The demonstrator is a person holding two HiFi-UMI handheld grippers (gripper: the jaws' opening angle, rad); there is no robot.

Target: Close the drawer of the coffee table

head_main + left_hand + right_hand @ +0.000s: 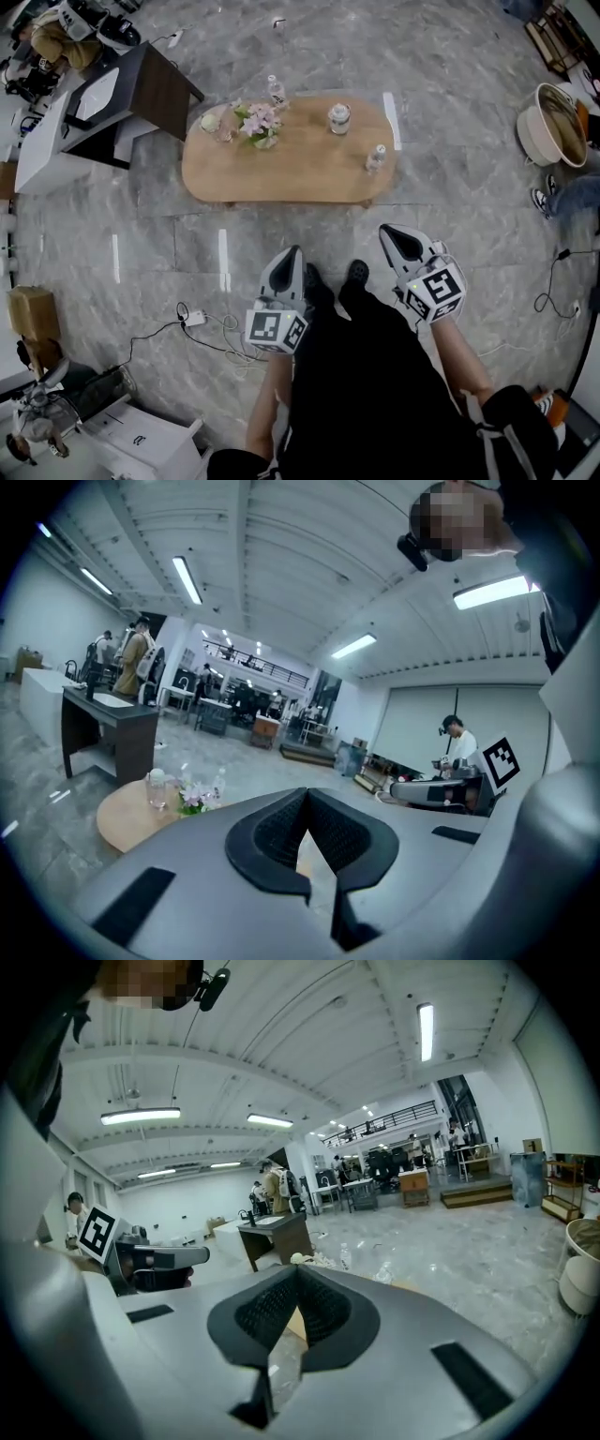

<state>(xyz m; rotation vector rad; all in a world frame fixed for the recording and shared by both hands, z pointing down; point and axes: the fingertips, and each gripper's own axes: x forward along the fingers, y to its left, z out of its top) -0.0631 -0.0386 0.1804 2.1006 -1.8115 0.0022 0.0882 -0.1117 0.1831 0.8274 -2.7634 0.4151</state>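
Currently, left gripper (294, 253): jaws fully closed, pads together, holding nothing, touching nothing.
Right gripper (389, 234): jaws fully closed, empty, clear of all objects.
Coffee table (281, 173): on floor (450, 141) ahead of both grippers, apart from them.
Drawer: not discernible from above.

- flowers (260, 122): pink/white bunch, low vase
- pale-lid jar (210, 122): clear, just L of flowers
- tall bottle (276, 91): clear, upright, behind flowers
- glass jar (338, 118): lidded, upright, well R of flowers
- small bottle (375, 157): clear, R of glass jar, nearer cam
- desk (150, 89): dark, top L, white counter (42, 141) alongside
- cardboard box (33, 312): brown, L edge
- power strip (195, 319): white, cables trailing on floor (450, 84), grey marble
- tub (553, 127): cream, round, far R
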